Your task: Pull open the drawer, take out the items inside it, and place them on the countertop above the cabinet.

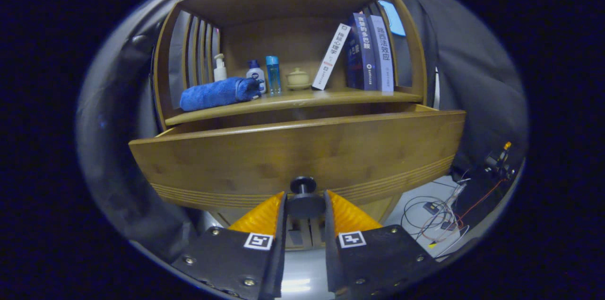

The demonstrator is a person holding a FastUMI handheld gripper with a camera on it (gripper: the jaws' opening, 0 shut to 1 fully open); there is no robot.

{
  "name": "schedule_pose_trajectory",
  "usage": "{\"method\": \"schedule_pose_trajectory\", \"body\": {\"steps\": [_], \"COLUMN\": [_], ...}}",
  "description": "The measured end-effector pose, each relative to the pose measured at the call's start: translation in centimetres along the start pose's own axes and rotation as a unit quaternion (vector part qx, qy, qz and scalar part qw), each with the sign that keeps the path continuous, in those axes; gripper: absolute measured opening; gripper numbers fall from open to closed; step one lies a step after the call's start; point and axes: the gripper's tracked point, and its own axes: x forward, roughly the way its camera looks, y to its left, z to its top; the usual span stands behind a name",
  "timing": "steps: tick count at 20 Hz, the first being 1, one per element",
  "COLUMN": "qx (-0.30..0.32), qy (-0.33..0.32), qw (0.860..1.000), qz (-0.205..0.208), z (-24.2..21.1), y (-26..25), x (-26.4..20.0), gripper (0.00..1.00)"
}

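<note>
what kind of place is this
Likely a staged home corner in a recording booth: a wooden cabinet holding books and toiletry bottles, with cables on the floor. The gripper clamps the drawer knob.

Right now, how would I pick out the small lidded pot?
Look at the wooden cabinet whose drawer knob sits between the gripper fingers. On its countertop, the pot stands between a blue bottle and a leaning white book, squat and beige.
</note>
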Motion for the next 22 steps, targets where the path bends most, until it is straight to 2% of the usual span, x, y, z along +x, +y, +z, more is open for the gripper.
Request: {"method": "schedule_pose_trajectory", "body": {"steps": [1, 2, 3, 4, 7, 14, 17, 22], "qx": [-0.001, 0.001, -0.002, -0.027, 0.003, 0.021, 0.037, 0.009], "qy": [0.003, 0.004, 0.003, 0.012, -0.004, -0.049, -0.092, -0.136], "qw": [1.0, 1.0, 0.996, 0.998, 0.999, 0.998, 0.995, 0.991], "qz": [-0.003, 0.014, 0.093, 0.063, 0.047, 0.023, 0.015, -0.001], "z": [-0.2, -0.4, -1.1, -1.9, -1.0, 1.2, 4.3, 11.2], "y": [0.0, 0.5, 3.3, 1.6, 0.3, -1.3, -1.5, -0.9], "x": [-0.6, -1.7, -4.2, -4.5, -4.9, -5.4, -5.9, -6.3], "gripper": [0.36, 0.36, 0.37, 0.01, 0.01, 0.01, 0.01, 0.01]}}
